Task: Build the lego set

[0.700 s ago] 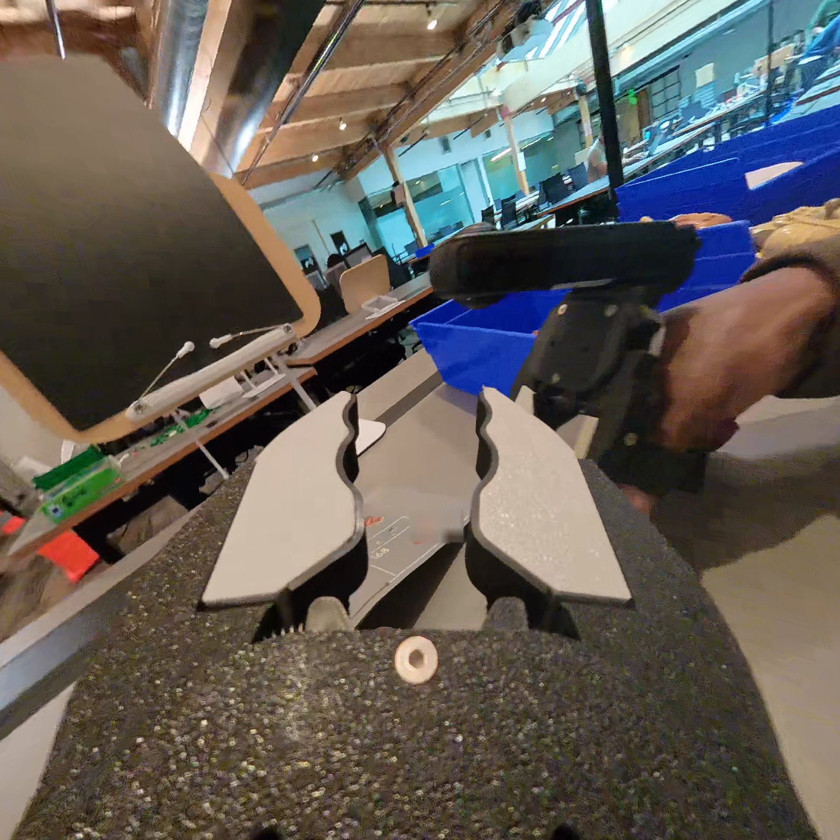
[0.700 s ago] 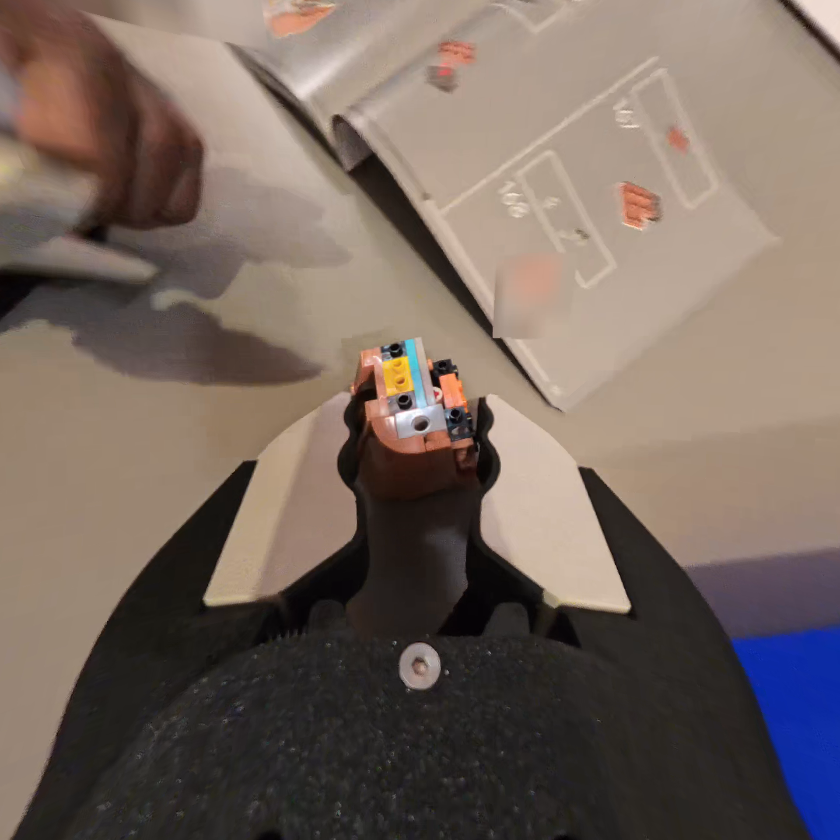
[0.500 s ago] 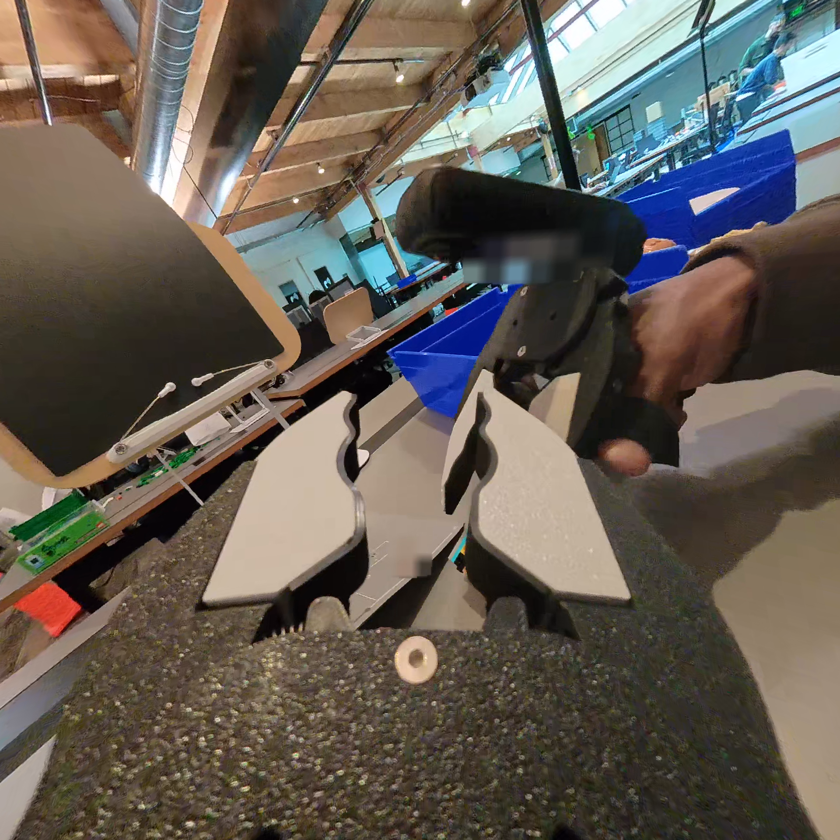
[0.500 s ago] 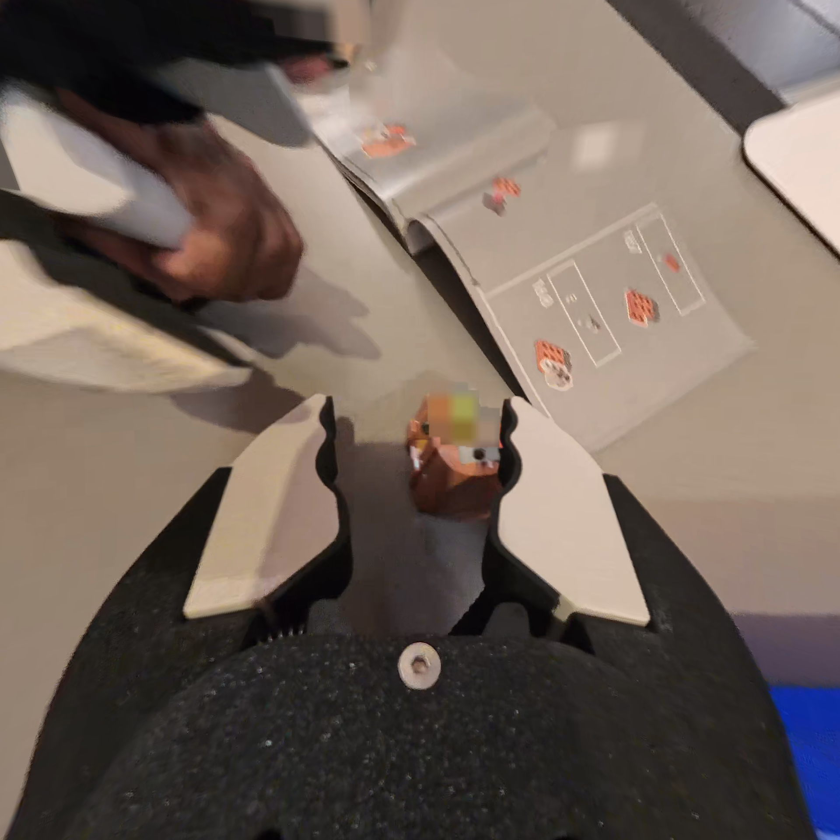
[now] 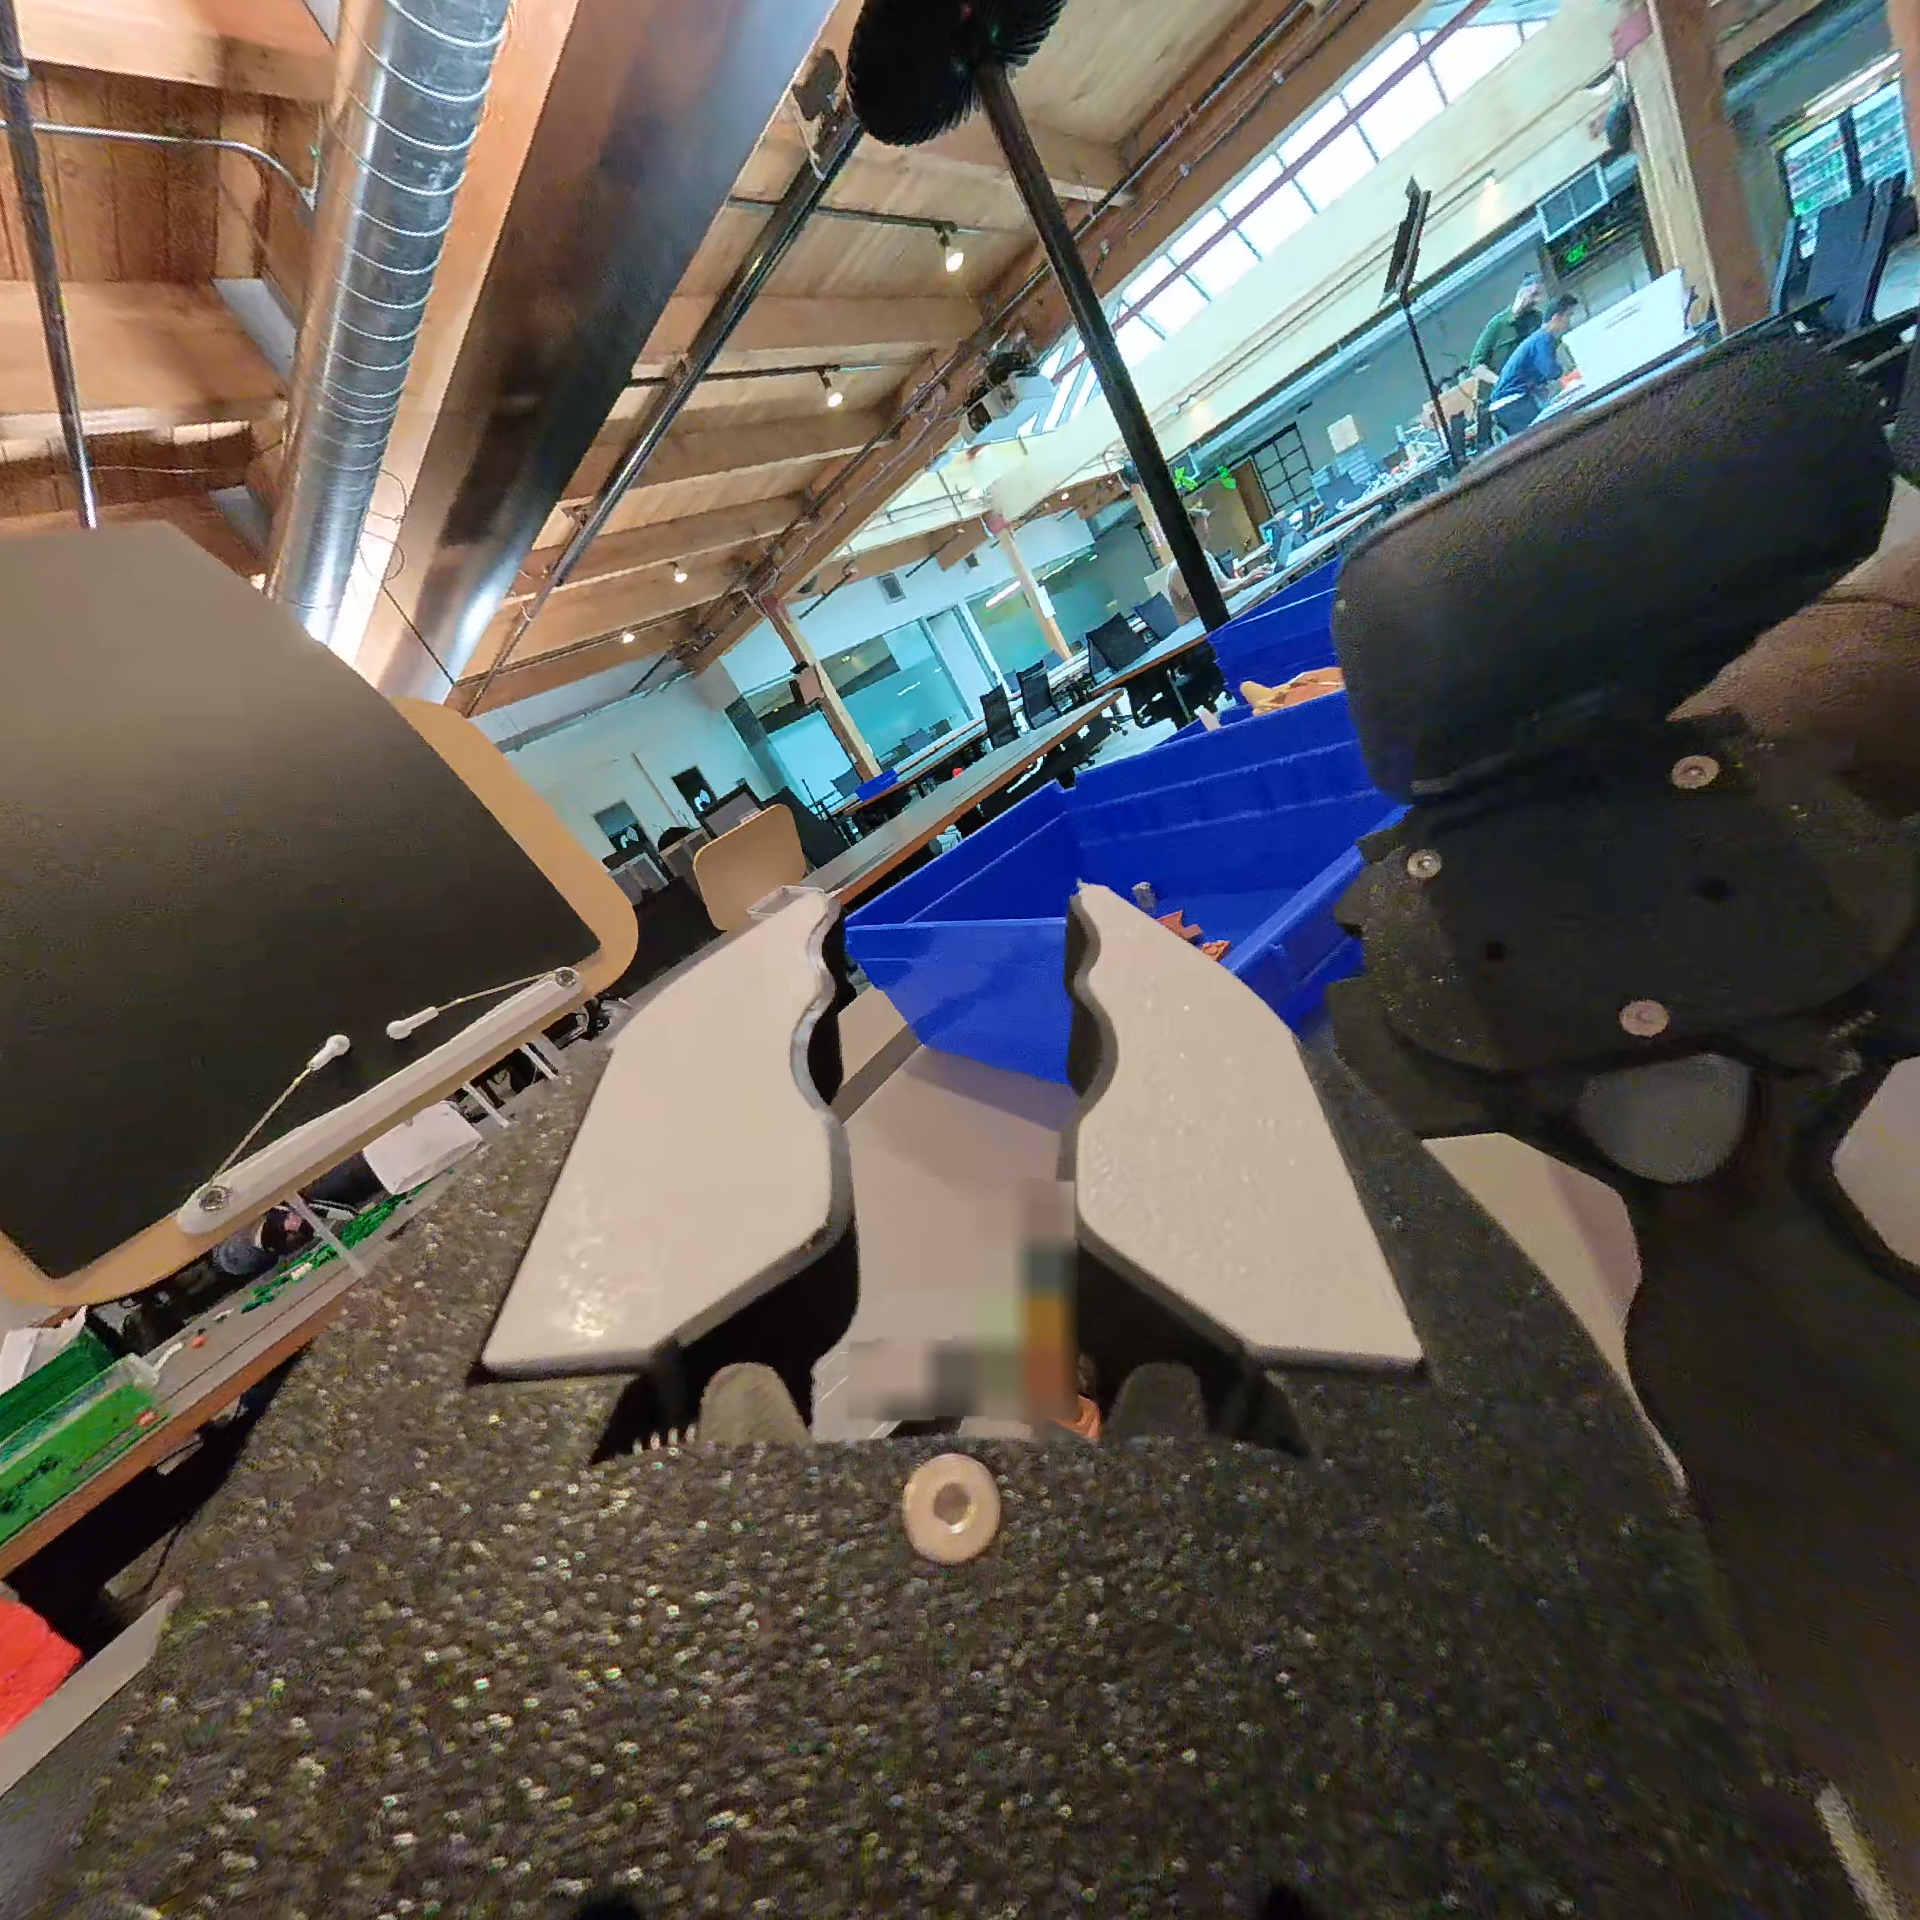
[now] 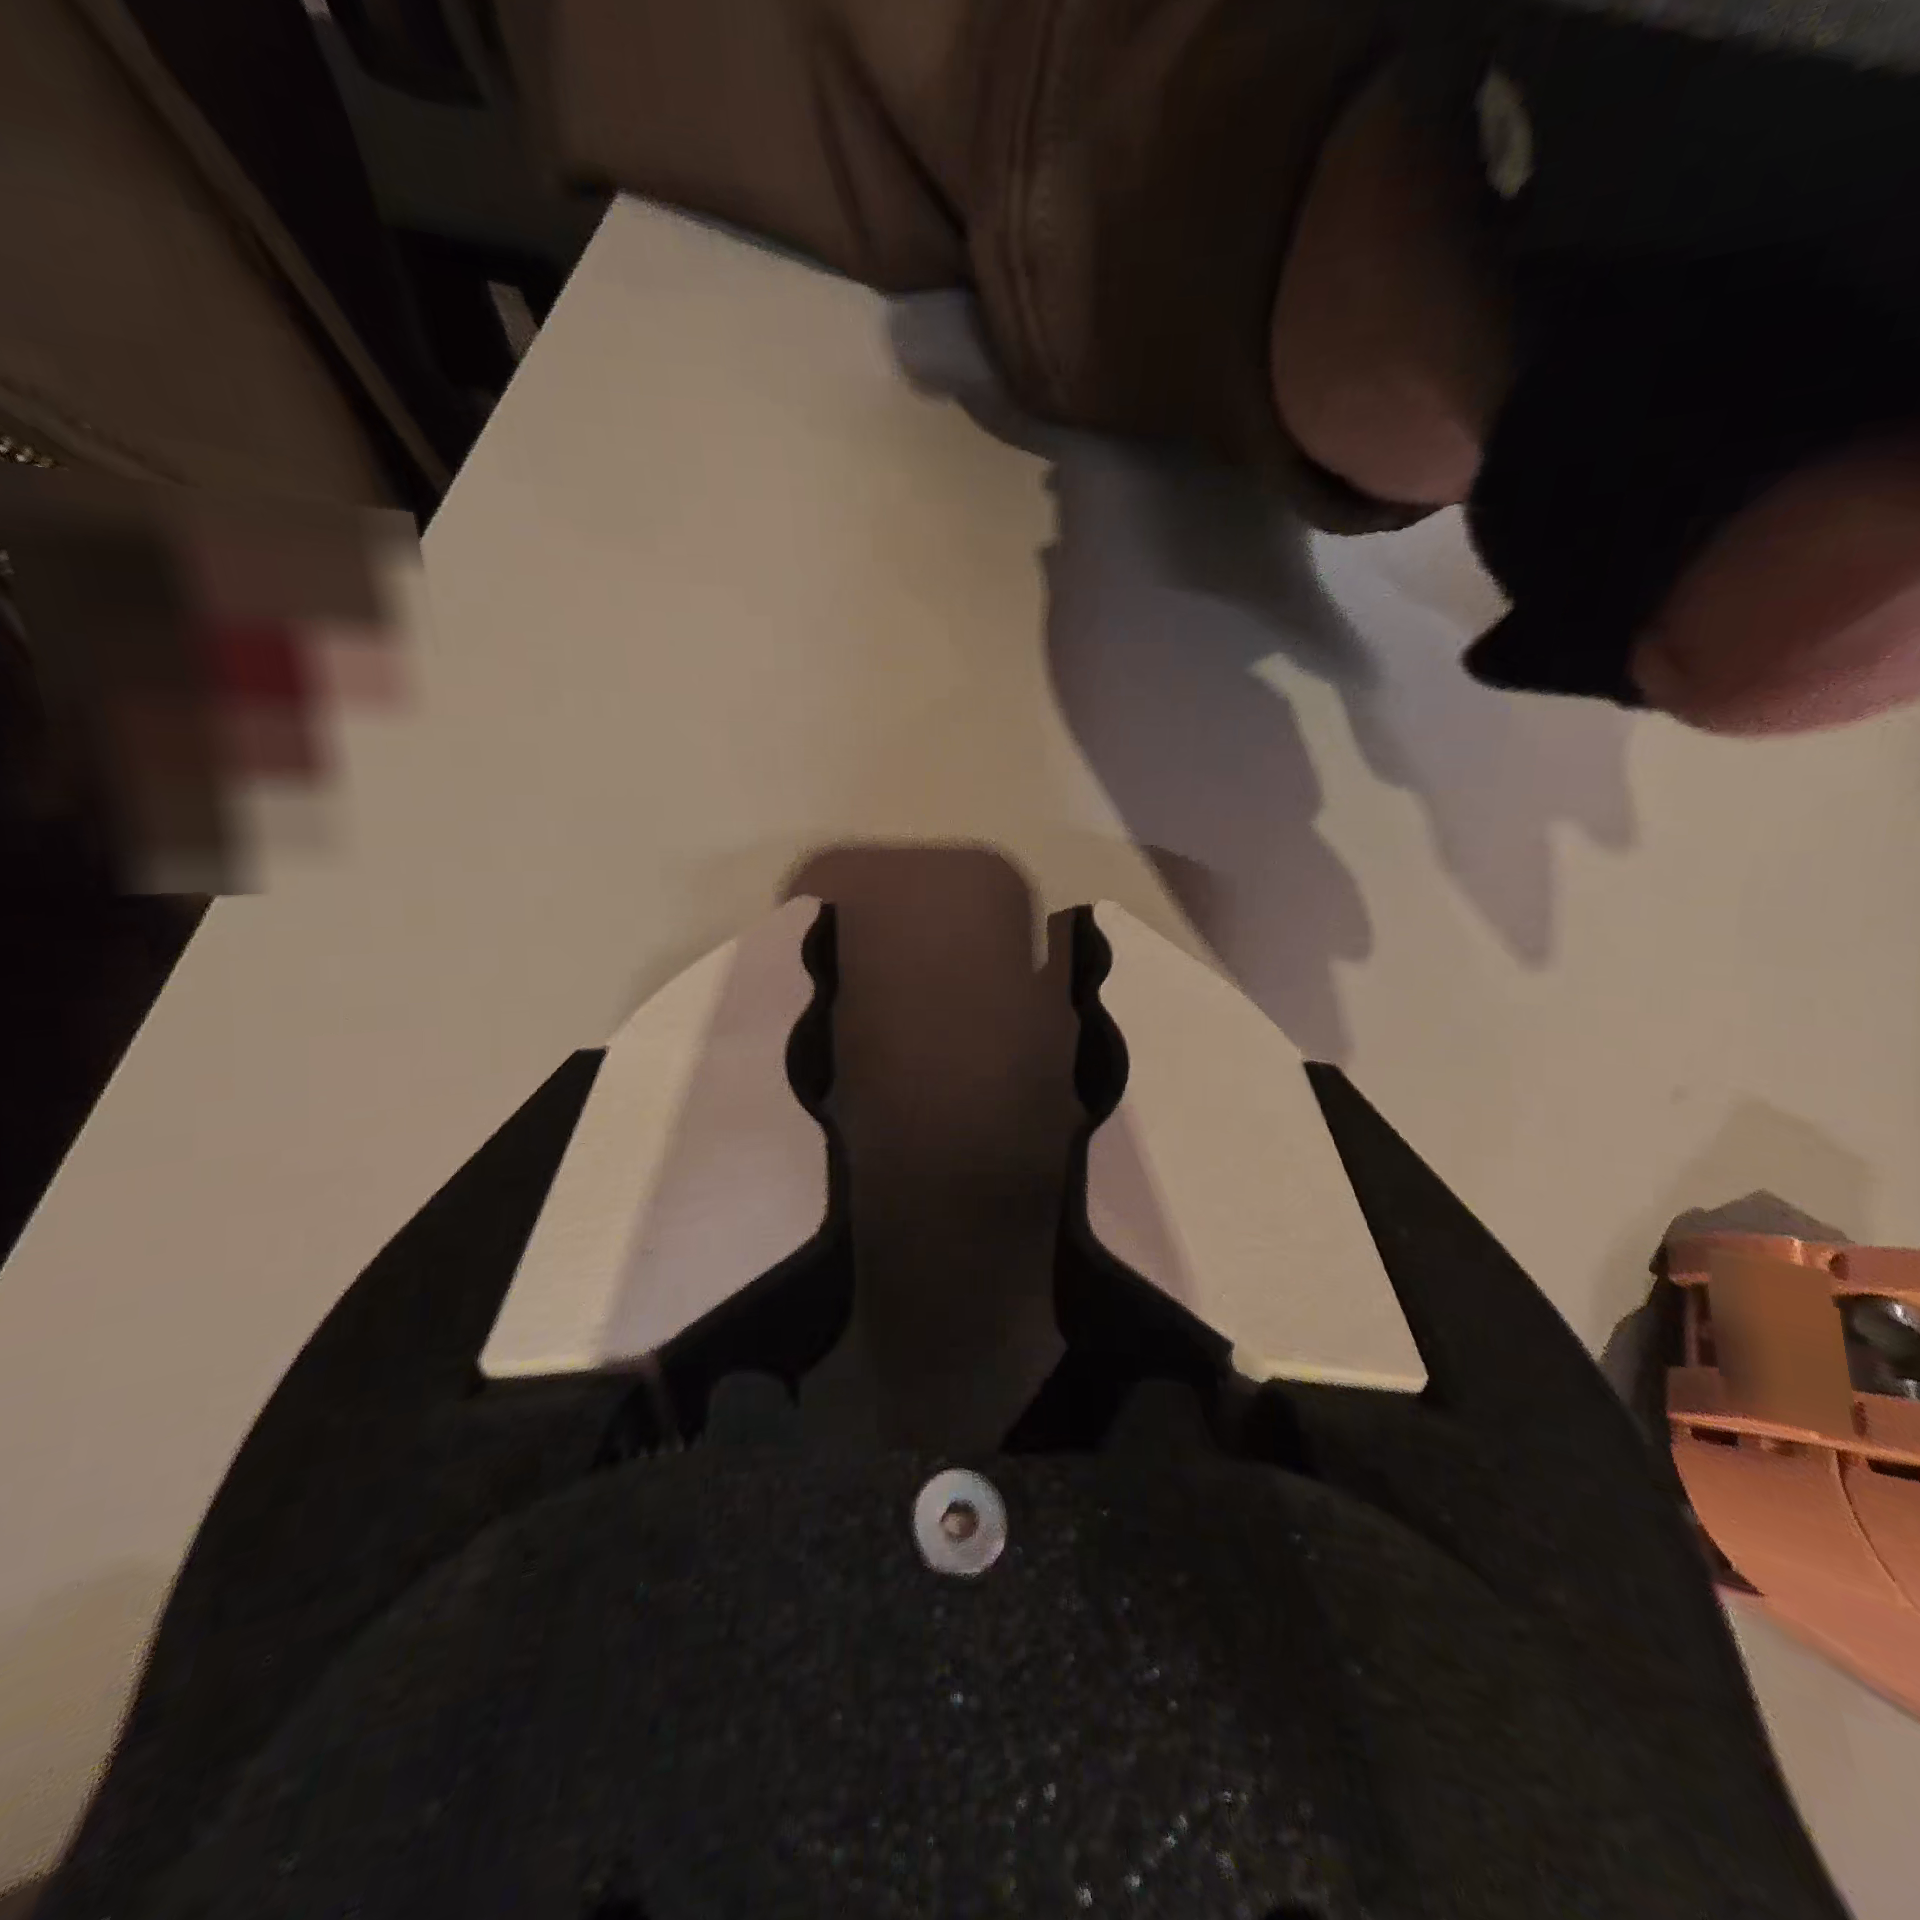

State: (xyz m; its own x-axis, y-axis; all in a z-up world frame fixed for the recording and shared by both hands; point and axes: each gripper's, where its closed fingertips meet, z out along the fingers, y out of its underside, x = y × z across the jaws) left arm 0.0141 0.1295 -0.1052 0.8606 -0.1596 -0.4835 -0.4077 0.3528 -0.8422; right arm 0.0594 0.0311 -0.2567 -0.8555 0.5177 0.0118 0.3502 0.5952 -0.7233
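Observation:
A brown-orange lego build [image 6: 1808,1455] lies on the pale table [image 6: 623,623] at the right edge of the right wrist view, outside my right gripper. My right gripper [image 6: 951,914] is open and empty, with only shadowed table between its fingers. My left gripper [image 5: 951,914] is open and points up over the table. A small orange bit [image 5: 1083,1415] shows low between its fingers, partly under a blurred patch. The right gripper's black body [image 5: 1621,894] is close on its right. A hand [image 6: 1382,395] holds the left gripper's black handle [image 6: 1621,436] at the top right.
Blue bins [image 5: 1195,831] with loose pieces stand beyond the left gripper's fingers. A black board in a wooden frame [image 5: 208,883] leans at the left. The table's edge [image 6: 312,748] runs diagonally at the left of the right wrist view, with dark floor beyond. My hands' fingertips stand some 20 centimetres from each other.
My right gripper opened and let go of the lego build, then swung left off it toward the table edge. The left gripper stayed open and came close beside the right gripper.

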